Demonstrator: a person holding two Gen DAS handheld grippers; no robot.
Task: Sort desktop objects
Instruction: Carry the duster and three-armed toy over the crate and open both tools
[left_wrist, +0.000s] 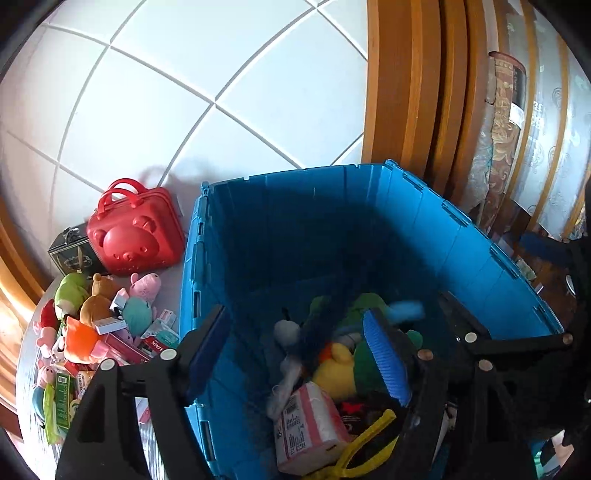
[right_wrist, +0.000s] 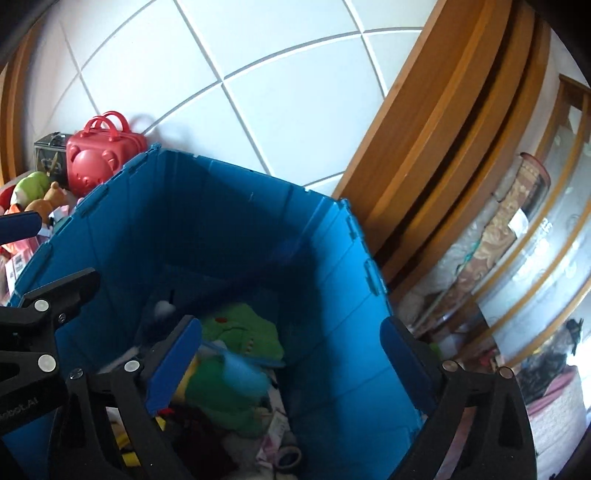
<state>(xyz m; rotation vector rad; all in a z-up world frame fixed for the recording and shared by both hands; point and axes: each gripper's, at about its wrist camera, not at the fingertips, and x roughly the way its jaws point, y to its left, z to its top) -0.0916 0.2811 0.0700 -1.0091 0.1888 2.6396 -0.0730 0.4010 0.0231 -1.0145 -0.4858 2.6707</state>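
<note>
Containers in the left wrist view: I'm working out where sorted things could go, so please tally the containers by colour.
Red: 1, the bear-faced case
Dark: 1, the small box beside it
Blue: 1, the crate
Total: 3

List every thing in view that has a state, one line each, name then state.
blue crate: lid off, partly filled with toys.
left gripper: open over the crate, nothing between its fingers.
right gripper: open wide over the crate, nothing held.
red bear case: shut, upright beside the crate.
green plush: lying in the crate.
toy pile: outside the crate, unsorted.
</note>
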